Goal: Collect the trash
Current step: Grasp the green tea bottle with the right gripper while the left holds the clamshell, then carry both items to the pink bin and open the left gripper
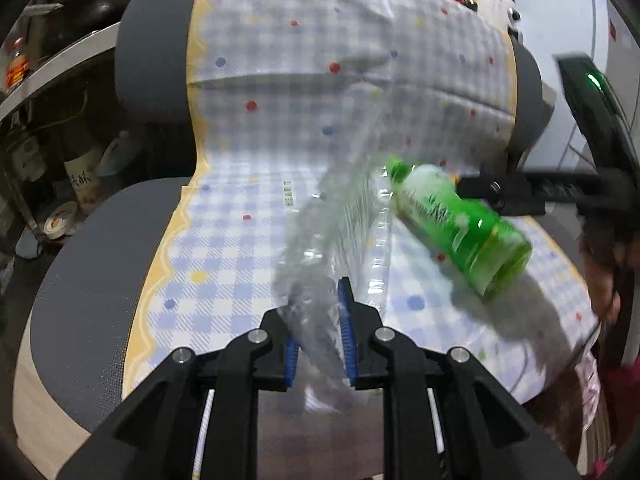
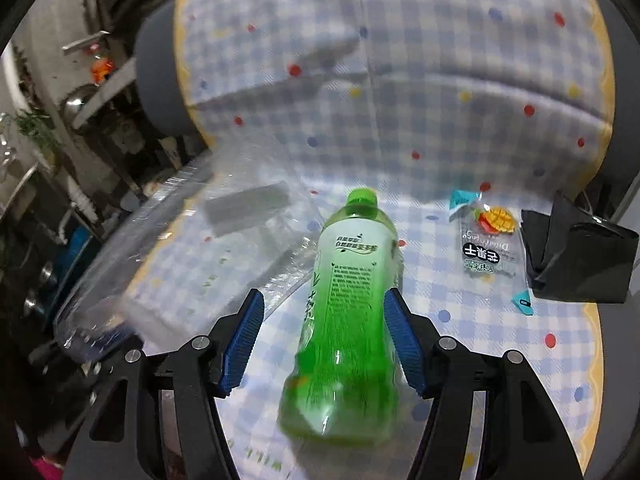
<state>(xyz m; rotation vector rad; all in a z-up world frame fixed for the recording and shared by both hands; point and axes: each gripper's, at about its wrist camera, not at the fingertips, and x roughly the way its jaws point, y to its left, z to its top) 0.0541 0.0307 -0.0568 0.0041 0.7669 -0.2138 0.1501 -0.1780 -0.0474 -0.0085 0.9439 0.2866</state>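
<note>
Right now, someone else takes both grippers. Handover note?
Left gripper: shut on the clear plastic bag, held up over the chair seat.
Right gripper: open around the green bottle, one pad on each side, neither clearly pressing; the bottle is blurred and looks loose, its cap toward the bag's mouth.
Still on the seat: a mango snack wrapper and a crumpled black wrapper at the seat's right edge.
Done: bag picked up, bottle brought to it.
Left: get the bottle inside the bag, then collect both wrappers.
</note>
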